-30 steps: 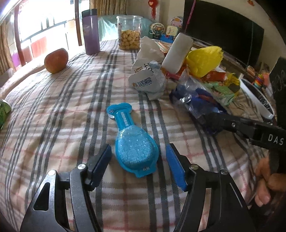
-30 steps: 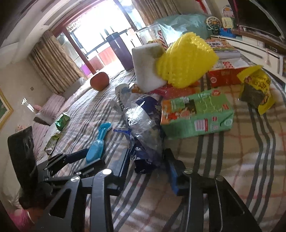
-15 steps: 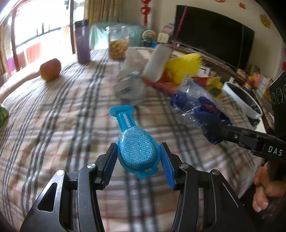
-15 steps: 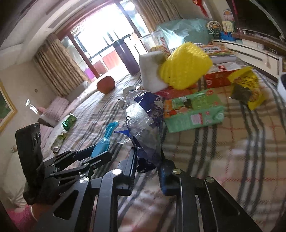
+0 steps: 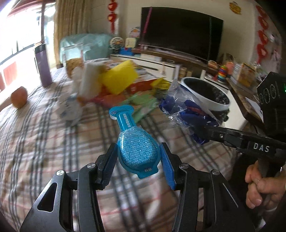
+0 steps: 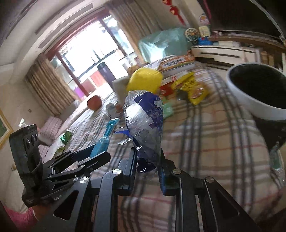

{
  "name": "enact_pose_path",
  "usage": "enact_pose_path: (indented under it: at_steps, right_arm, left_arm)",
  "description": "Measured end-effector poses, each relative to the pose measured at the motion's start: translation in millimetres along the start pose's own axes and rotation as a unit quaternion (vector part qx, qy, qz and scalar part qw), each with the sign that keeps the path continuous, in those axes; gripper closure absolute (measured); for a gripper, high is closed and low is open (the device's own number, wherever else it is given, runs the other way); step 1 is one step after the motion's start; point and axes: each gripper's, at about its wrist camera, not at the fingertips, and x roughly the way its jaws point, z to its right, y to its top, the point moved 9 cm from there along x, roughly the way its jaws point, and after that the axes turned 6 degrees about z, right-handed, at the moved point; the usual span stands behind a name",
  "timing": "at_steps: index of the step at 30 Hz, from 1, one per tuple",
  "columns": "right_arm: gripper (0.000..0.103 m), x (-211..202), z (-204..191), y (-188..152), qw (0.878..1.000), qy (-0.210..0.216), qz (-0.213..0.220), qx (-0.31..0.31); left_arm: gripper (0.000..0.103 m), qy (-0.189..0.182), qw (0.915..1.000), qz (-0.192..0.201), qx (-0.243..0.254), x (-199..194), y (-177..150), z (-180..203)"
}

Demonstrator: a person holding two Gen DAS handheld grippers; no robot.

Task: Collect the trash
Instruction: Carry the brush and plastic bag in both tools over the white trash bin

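Left tongs (image 5: pixel 138 161) clamp the bulb end of a flat blue plastic sachet with a narrow neck (image 5: pixel 133 141), lifted above the plaid-covered bench (image 5: pixel 44 135). Right tongs (image 6: pixel 147 165) pinch a crumpled blue-and-clear plastic wrapper (image 6: pixel 143 123), raised near the white-rimmed black bin (image 6: pixel 257 100).

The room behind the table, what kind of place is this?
Most likely a home living room: a big TV on a low cabinet, curtains at a wide window, red hanging decorations, and a plaid-covered table strewn with wrappers.
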Motion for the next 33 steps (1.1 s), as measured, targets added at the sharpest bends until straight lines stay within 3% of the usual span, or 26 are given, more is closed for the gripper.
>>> enact_pose_path:
  at_steps: [17, 33]
  right_arm:
    - [0.081, -46.9, 94.0, 27.4, 0.993, -0.096, 0.040, 0.051]
    - [0.081, -66.4, 169.6, 70.8, 0.983, -0.164, 0.046, 0.072]
  left_arm:
    - [0.056, -0.079, 0.9951, 0.002, 0.059, 48.4, 38.9, 92.7]
    - [0.056, -0.109, 0.9895, 0.009, 0.094, 90.7, 81.9, 148.0]
